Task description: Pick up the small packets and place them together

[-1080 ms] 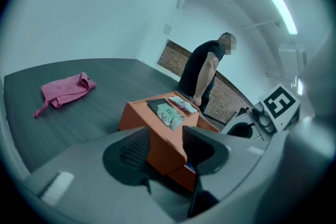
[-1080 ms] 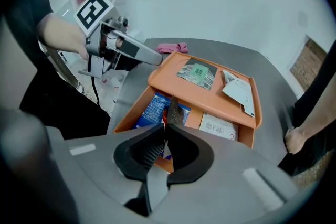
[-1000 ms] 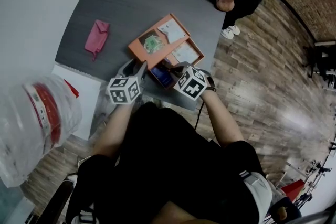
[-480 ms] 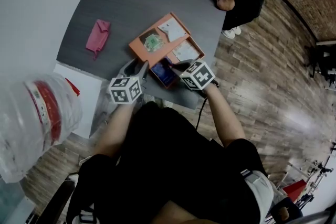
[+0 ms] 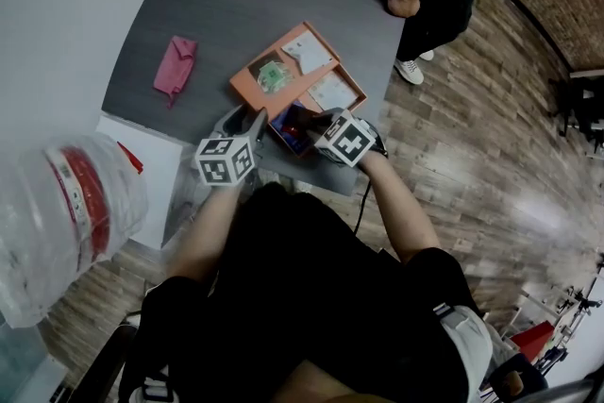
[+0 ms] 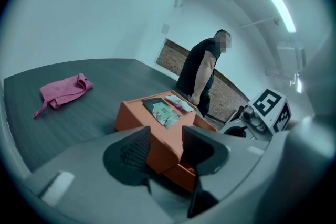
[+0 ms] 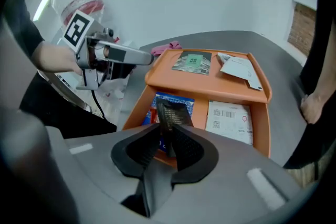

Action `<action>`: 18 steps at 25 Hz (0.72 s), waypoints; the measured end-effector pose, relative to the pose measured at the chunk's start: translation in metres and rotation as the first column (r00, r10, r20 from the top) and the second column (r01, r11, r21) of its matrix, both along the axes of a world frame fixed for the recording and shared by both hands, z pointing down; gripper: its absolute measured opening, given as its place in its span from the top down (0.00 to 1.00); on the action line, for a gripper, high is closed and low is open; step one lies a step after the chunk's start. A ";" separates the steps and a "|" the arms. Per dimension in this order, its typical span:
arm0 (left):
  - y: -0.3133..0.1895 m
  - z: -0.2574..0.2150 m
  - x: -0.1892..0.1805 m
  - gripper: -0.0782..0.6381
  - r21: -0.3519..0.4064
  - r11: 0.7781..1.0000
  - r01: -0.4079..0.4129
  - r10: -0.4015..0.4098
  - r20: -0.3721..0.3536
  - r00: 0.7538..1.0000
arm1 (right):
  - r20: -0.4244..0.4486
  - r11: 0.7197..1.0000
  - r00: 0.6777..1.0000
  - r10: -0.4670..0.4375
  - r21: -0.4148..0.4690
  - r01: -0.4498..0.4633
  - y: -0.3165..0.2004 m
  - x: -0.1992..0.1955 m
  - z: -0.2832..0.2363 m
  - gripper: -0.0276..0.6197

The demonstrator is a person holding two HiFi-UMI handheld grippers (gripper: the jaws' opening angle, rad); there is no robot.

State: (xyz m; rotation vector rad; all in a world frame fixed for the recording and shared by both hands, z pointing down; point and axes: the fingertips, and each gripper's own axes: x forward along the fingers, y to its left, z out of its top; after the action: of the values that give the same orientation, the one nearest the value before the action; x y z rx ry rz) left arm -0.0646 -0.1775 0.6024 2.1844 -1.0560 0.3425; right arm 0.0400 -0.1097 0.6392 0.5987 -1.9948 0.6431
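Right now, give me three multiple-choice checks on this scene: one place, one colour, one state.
1. The green packet lies: A on the orange box's raised far panel; B in its near left compartment; C in its near right compartment.
2. The packet in the near left compartment is mostly: A white; B blue; C pink.
3. The box is: A lidded; B tipped over; C open on top.
Key: 1A, it rests on the panel; 2B, blue print shows; 3C, its contents show from above.
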 end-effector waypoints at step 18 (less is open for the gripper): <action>-0.012 -0.014 0.008 0.64 0.040 0.999 0.010 -0.010 -0.007 1.000 | -0.026 0.984 0.998 -0.065 0.164 0.069 -0.018 0.005 -0.058 0.95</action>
State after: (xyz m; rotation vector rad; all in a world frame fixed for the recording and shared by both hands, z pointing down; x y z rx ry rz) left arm -0.0564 -0.1897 0.5889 2.2138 -1.0782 0.3110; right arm 0.0451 -0.1280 0.5816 0.6313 -2.0532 0.4317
